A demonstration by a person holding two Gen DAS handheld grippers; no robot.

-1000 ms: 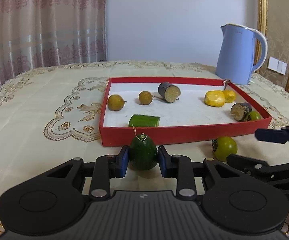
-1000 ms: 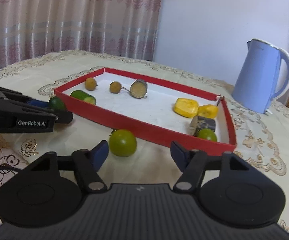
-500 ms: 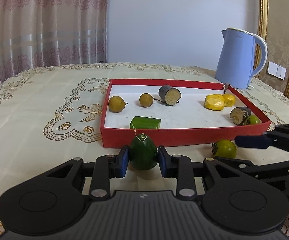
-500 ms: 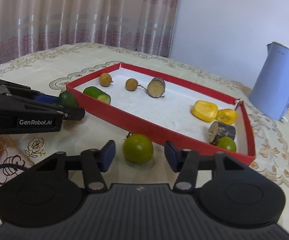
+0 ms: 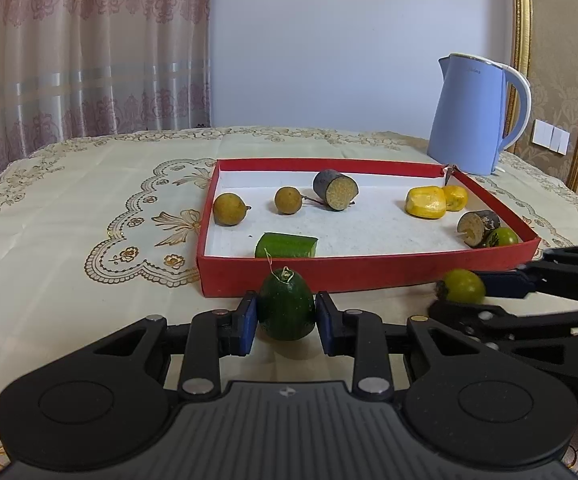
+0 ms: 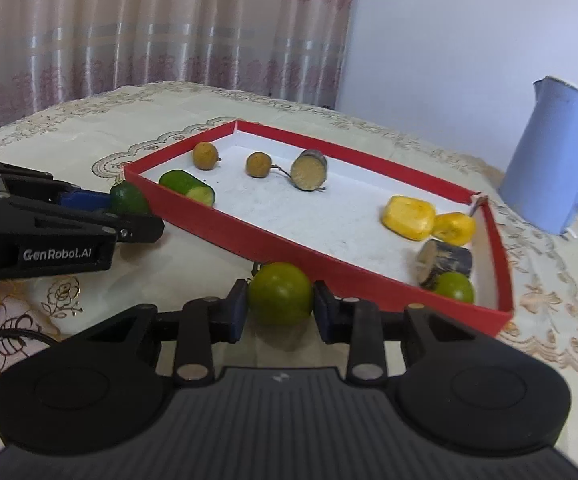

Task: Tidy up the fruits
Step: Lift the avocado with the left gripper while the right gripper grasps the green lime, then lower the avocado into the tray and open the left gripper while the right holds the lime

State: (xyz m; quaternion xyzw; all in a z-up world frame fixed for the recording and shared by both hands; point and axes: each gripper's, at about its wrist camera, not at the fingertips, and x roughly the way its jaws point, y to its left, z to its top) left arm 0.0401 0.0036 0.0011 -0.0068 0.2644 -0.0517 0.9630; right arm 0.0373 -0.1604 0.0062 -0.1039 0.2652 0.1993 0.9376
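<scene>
Now, left wrist view: my left claw (image 5: 286, 318) clamped on dark green fruit (image 5: 286, 305), on desk (image 5: 69, 240) just before red tray (image 5: 369, 270). Right wrist view: my right claw (image 6: 280, 312) closed on yellow-green fruit (image 6: 280, 293), touching tray's near wall.

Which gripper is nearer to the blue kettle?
Right. The right gripper, shut on a yellow-green fruit, sits by the red tray's kettle-side end; the left gripper is farther from the blue kettle.
</scene>
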